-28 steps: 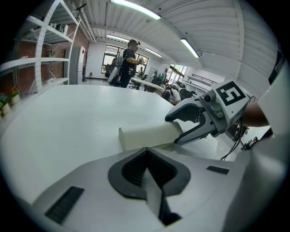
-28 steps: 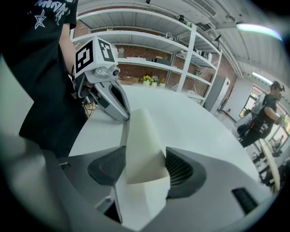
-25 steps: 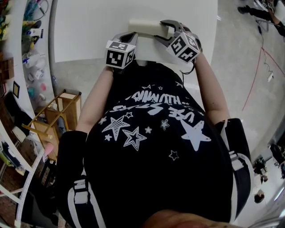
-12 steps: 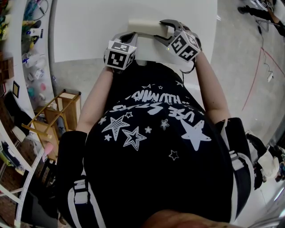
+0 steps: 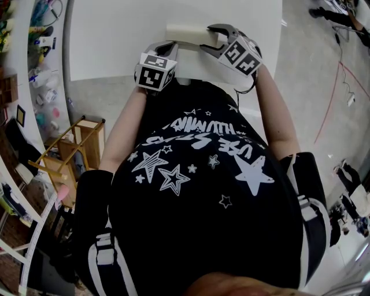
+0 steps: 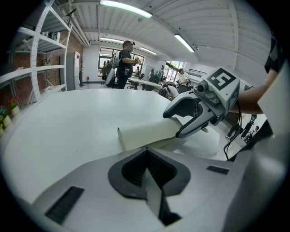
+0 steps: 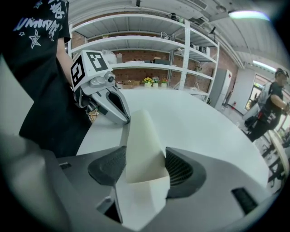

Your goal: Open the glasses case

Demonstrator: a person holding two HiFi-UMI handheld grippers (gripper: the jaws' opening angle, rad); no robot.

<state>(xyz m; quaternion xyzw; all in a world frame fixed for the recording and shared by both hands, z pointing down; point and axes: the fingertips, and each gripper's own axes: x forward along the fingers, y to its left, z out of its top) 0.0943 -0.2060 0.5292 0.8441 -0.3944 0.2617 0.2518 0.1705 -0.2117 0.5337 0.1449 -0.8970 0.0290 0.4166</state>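
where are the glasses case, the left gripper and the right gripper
glasses case [image 7: 141,140], right gripper view, its cream top face
left gripper [image 7: 125,118], right gripper view, closed jaw tips by the case's far end
right gripper [image 6: 171,125], left gripper view, midway between its fingertips, over the case

Around me: white table [image 5: 115,34]; grey floor [image 5: 312,87], right; wooden stool [image 5: 89,125], near left; white shelving [image 7: 145,41] on brick wall [image 7: 136,54]; ceiling strip lights [image 6: 126,8]; far windows [image 6: 108,56].
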